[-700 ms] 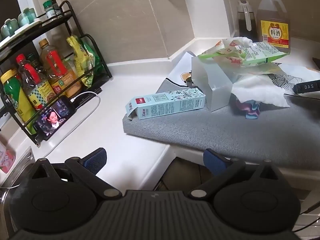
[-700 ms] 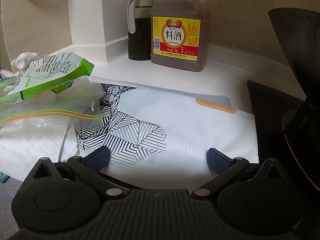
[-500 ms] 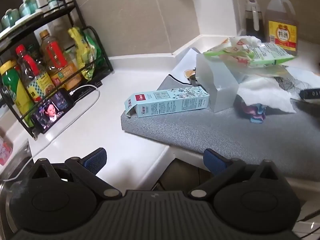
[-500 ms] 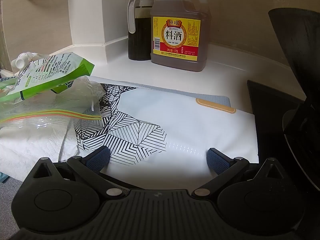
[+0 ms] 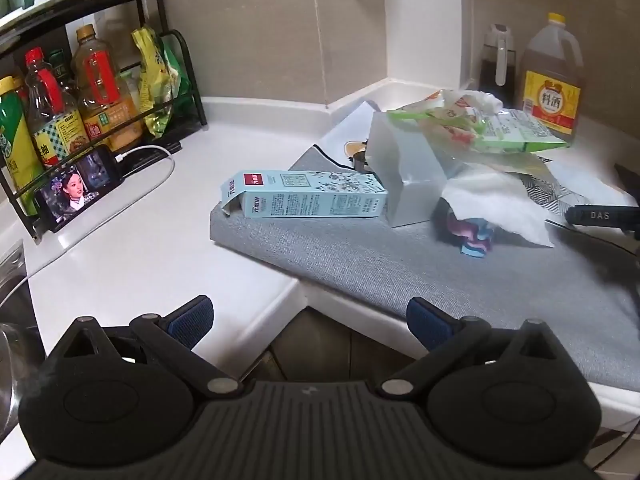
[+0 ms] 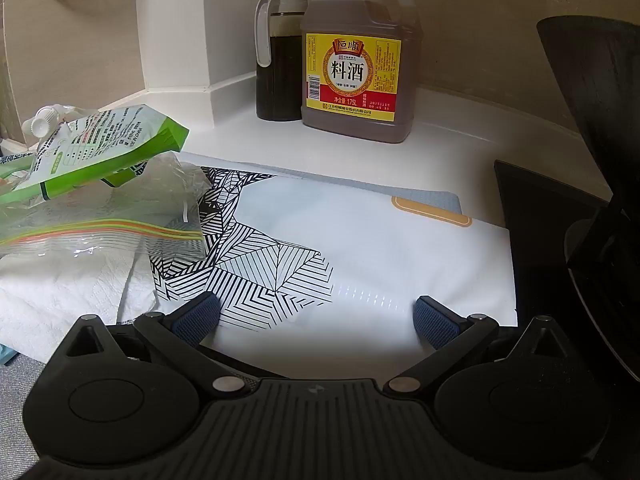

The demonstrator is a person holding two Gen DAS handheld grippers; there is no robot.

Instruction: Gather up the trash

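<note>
Pale-blue carton (image 5: 310, 196) lies flat on grey mat (image 5: 400, 264), 12 o'clock from left gripper (image 5: 310, 320); long axis crosswise to fingers. Jaws wide apart, empty, well short of carton.

Right view: right gripper (image 6: 316, 316) spread wide, empty, over patterned white bag (image 6: 360, 248); green pouch (image 6: 100, 148) and zip bag (image 6: 100, 224) at 10 o'clock. Left gripper likely nearer carton.

Each tool (image 5: 308, 322) (image 6: 316, 316) is matte black with ribbed housing, silver pivot screws and blue textured fingertips (image 5: 192, 318).
</note>
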